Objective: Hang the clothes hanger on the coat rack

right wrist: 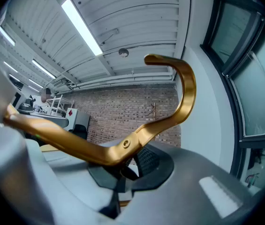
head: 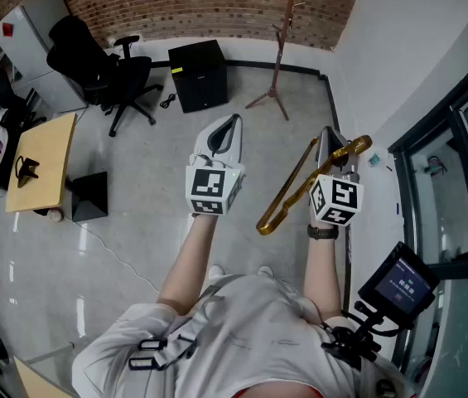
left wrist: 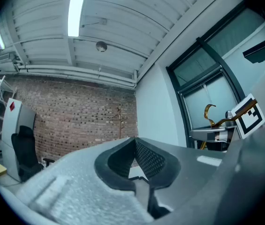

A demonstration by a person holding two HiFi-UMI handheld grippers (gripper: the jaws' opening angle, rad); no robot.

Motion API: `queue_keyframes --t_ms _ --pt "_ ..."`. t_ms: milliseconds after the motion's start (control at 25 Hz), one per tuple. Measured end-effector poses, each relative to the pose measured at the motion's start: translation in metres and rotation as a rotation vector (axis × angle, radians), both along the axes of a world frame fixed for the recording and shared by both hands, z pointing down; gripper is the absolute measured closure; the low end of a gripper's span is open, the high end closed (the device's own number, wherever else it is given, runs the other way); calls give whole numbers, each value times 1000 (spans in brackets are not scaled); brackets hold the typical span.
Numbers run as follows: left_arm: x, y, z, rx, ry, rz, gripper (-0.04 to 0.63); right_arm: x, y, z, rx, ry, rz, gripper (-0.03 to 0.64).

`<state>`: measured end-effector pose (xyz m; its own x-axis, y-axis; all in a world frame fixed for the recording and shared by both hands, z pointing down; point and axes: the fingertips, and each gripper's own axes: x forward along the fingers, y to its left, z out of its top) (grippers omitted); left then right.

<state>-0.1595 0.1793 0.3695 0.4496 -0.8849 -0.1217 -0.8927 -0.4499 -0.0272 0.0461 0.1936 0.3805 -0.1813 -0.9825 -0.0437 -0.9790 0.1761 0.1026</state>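
My right gripper point(head: 327, 134) is shut on a gold metal clothes hanger point(head: 300, 187), which slants from lower left up to its hook by the jaws. In the right gripper view the jaws point(right wrist: 133, 151) pinch the hanger point(right wrist: 99, 149) at its neck, and the hook point(right wrist: 185, 83) curls up and over to the right. My left gripper point(head: 232, 123) is held level beside it, shut and empty point(left wrist: 134, 141). The brown coat rack point(head: 278, 50) stands far ahead by the brick wall, and it shows small in both gripper views point(left wrist: 119, 121) point(right wrist: 153, 110).
A black cabinet point(head: 199, 75) and a black office chair point(head: 101, 66) stand left of the rack. A wooden table point(head: 45, 162) and a black box point(head: 89, 196) are at the left. A white wall and glass panels point(head: 465, 164) run along the right. A small screen point(head: 399, 285) sits at lower right.
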Motion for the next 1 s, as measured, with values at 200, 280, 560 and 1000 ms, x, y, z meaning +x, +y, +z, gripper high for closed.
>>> queue_keyframes --t_ms 200,280,560,1000 --pt "-9 -6 15 -65 33 -28 598 0 -2 6 -9 -8 -9 614" --pt "-9 -7 17 -69 33 -36 597 0 -3 6 -9 -9 -13 614" --pt "2 -3 4 -45 104 -1 597 11 -7 12 -24 -49 -11 614" --pt "78 -19 17 -95 50 -76 595 100 -27 15 -65 41 12 614"
